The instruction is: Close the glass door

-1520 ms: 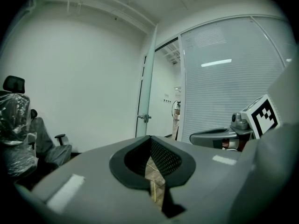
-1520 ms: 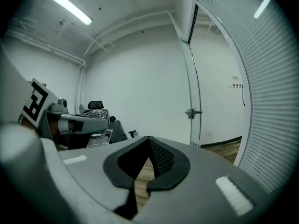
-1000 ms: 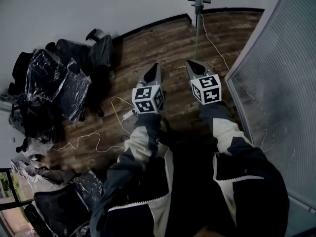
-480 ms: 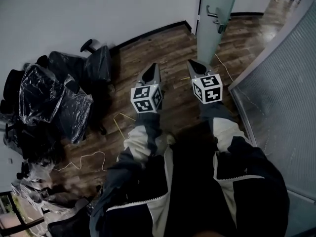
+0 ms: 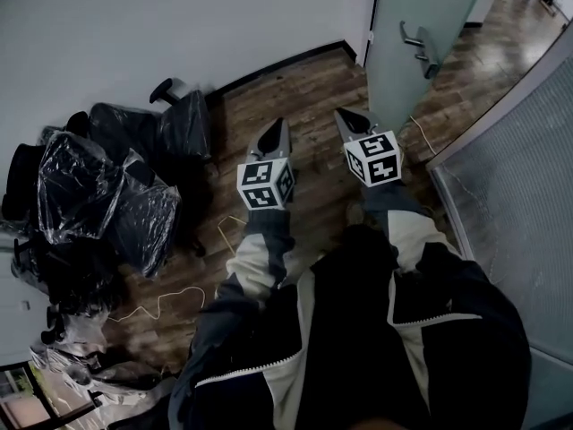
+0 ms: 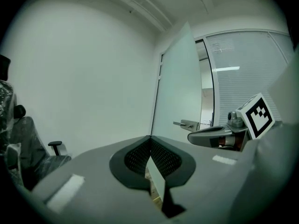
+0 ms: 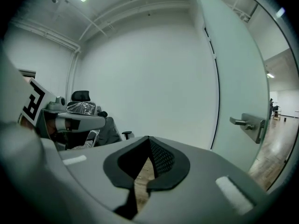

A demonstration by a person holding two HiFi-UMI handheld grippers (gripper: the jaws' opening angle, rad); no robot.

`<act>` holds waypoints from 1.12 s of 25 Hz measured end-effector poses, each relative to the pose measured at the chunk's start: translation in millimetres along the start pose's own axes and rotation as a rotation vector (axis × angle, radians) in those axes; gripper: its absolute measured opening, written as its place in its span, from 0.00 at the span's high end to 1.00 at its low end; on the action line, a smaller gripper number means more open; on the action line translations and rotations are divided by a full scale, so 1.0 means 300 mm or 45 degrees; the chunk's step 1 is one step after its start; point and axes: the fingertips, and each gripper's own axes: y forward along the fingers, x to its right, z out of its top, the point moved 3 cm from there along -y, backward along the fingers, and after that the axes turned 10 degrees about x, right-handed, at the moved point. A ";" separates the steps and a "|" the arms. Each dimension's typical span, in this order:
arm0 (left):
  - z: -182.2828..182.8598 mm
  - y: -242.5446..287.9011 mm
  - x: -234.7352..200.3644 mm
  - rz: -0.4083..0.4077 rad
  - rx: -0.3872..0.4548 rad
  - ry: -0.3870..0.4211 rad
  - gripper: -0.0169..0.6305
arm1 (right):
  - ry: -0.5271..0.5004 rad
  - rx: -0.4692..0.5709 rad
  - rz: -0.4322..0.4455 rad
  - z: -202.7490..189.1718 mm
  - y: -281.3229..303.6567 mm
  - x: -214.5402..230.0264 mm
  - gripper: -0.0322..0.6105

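Observation:
The frosted glass door (image 5: 421, 21) stands ajar at the top right of the head view, its metal lever handle (image 5: 419, 41) facing me. My left gripper (image 5: 277, 125) and right gripper (image 5: 344, 115) are held side by side over the wooden floor, both shut and empty, short of the door. In the left gripper view the door (image 6: 177, 87) and its handle (image 6: 187, 124) lie ahead to the right, beyond the closed tips (image 6: 150, 137). The right gripper view has the door (image 7: 233, 78) close on the right with the handle (image 7: 247, 123), past the closed tips (image 7: 148, 137).
Several office chairs wrapped in plastic (image 5: 107, 186) crowd the left by the white wall. A yellow cable (image 5: 226, 231) runs across the wooden floor. A ribbed glass partition (image 5: 510, 195) lines the right side. A corridor opens beyond the door.
I have walked toward the door: it and its handle appear larger and nearer, and the chairs have slid back on the left. Both grippers advanced together and stayed shut.

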 end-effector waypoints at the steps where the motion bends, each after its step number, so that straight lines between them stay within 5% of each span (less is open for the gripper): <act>1: 0.000 0.018 -0.015 0.005 -0.001 0.003 0.97 | 0.001 -0.005 0.009 -0.004 0.029 0.010 0.94; 13: -0.034 0.393 -0.323 0.149 -0.051 0.018 0.97 | 0.053 0.010 0.169 -0.013 0.648 0.166 0.94; 22: 0.012 0.843 -0.345 0.118 -0.005 0.055 0.97 | 0.089 0.046 0.071 0.040 0.903 0.590 0.94; 28: -0.002 1.067 -0.321 -0.008 -0.042 0.036 0.97 | 0.102 0.032 -0.073 0.041 0.939 0.779 0.94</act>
